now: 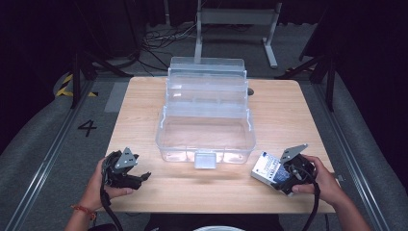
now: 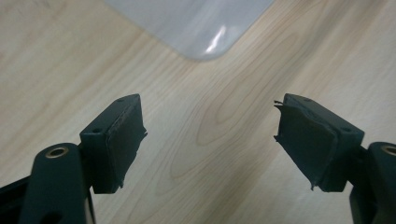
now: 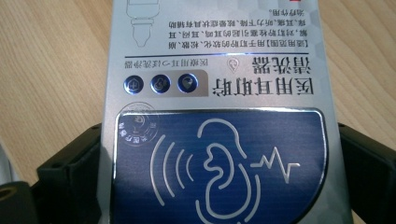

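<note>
Near right, the right gripper [image 1: 284, 179] clamps the silver-blue box [image 1: 266, 169] at the desk [image 1: 288, 115] edge. Near left, the left gripper [image 1: 139, 177] hangs open, empty. Likely next: lift the box into the clear case [image 1: 206, 139].

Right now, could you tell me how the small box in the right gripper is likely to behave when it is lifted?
The small box looks like printed cardboard, so probably light. Its glossy face may be slippery, though the right gripper clamps both flat sides. Squeezed hard, it might dent. It lies flat on the table, so rolling seems unlikely.
</note>
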